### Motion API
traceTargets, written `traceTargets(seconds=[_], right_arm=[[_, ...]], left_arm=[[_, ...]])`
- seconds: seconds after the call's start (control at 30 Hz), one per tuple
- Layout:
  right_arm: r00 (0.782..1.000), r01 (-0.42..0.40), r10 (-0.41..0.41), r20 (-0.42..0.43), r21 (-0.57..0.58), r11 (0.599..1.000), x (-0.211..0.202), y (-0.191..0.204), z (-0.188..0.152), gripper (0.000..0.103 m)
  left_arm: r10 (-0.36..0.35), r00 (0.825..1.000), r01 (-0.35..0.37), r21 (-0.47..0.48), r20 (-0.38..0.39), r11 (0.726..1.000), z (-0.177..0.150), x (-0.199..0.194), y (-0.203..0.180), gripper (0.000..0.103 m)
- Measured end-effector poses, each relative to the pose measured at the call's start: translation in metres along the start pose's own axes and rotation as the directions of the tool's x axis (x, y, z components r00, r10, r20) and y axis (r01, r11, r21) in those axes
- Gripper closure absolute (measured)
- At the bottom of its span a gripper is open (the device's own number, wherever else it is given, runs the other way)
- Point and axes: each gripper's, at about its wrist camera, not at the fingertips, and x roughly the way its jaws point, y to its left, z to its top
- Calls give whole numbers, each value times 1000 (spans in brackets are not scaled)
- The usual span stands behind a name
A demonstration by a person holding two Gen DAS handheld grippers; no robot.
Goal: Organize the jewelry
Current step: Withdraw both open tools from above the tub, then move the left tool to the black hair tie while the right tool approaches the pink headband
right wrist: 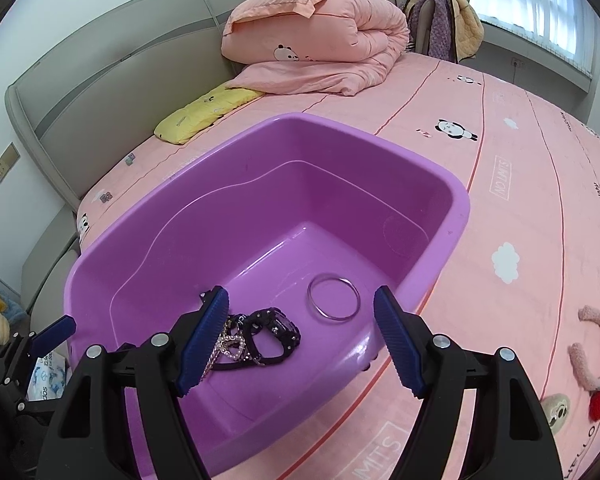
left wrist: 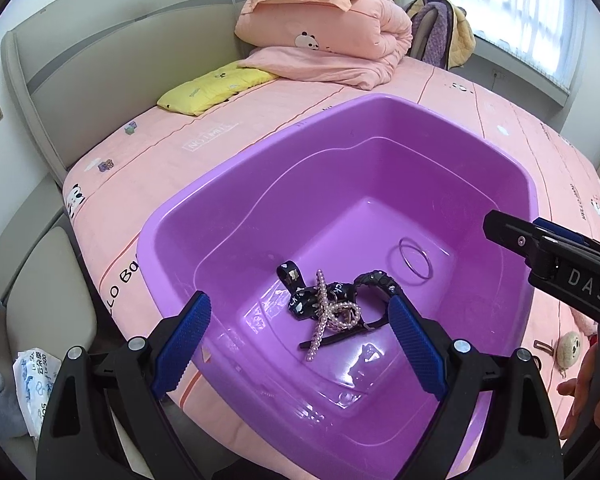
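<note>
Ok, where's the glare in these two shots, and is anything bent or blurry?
Left wrist view: window light glares off the purple tub floor in front of the jewelry pile, and the window is blown out. Right wrist view: softer sheen beside the silver bangle. In both, the fisheye curves the bed and darkens the corners; focus looks sharp throughout.

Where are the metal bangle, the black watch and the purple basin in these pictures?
metal bangle [right wrist: 333, 298]: right wrist view, on its near rim.
black watch [right wrist: 278, 326]: right wrist view, on its face.
purple basin [left wrist: 236, 168]: left wrist view, on its far left rim.
</note>
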Motion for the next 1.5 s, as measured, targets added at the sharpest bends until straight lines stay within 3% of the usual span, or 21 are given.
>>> traceTargets(seconds=[0.5, 0.87, 1.17, 1.5], right_arm=[[998, -13, 9, 64, 61, 998, -41, -25, -26, 31], [992, 29, -38, 116, 80, 996, -79, -53, -69, 31], [982, 116, -141, 128, 183, 976, -130, -126, -144, 31], [952, 261, -298, 77, 311, 914, -189, -212, -237, 31]], left_arm=[[-7, 999, 6, 28, 34, 1000, -15, -32, -15, 14], [-74, 996, 71, 67, 50, 995, -36, -63, -44, 14], [-182, 982, 175, 113, 51, 978, -63, -87, -91, 12], [-264, 964, 258, 180, 10, 949, -95, -89, -152, 11]])
